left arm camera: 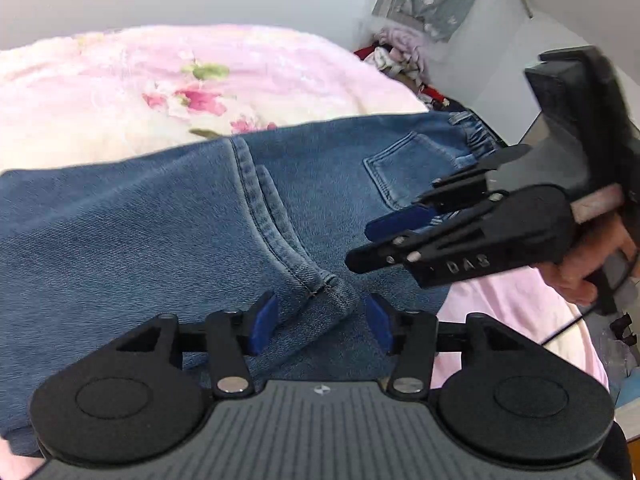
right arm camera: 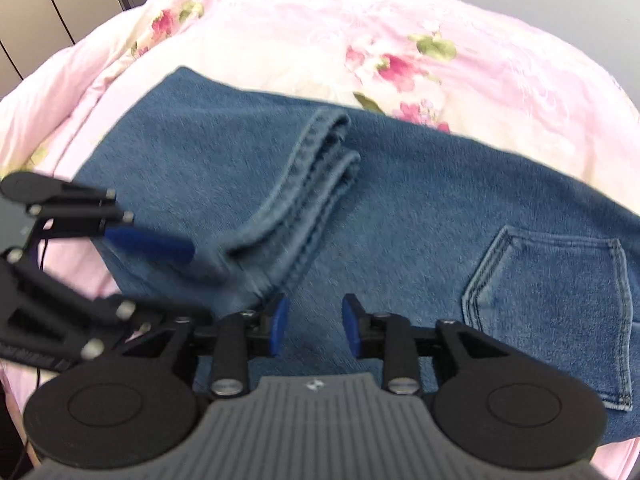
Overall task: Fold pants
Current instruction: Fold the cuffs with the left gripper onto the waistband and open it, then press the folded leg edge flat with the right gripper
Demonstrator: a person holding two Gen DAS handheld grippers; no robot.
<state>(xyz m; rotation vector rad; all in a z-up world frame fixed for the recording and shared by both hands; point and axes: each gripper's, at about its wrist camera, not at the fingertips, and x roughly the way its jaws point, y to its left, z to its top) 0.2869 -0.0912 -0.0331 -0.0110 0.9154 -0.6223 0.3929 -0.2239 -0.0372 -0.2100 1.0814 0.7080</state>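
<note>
the jeans (left arm camera: 160, 232) are lying folded on the pink quilt (left arm camera: 120, 80), hems laid beside the back pocket (right arm camera: 560, 300), while the left gripper (left arm camera: 320, 324) and right gripper (right arm camera: 314, 328) are hovering unclenched over them, gripping nothing, apparently releasing the fold.

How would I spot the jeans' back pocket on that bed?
Find the pink floral quilt, then the folded blue denim jeans lying on it. The patch pocket sits near the waistband end, outlined by double stitching, unlike the stacked leg hems mid-garment.
</note>
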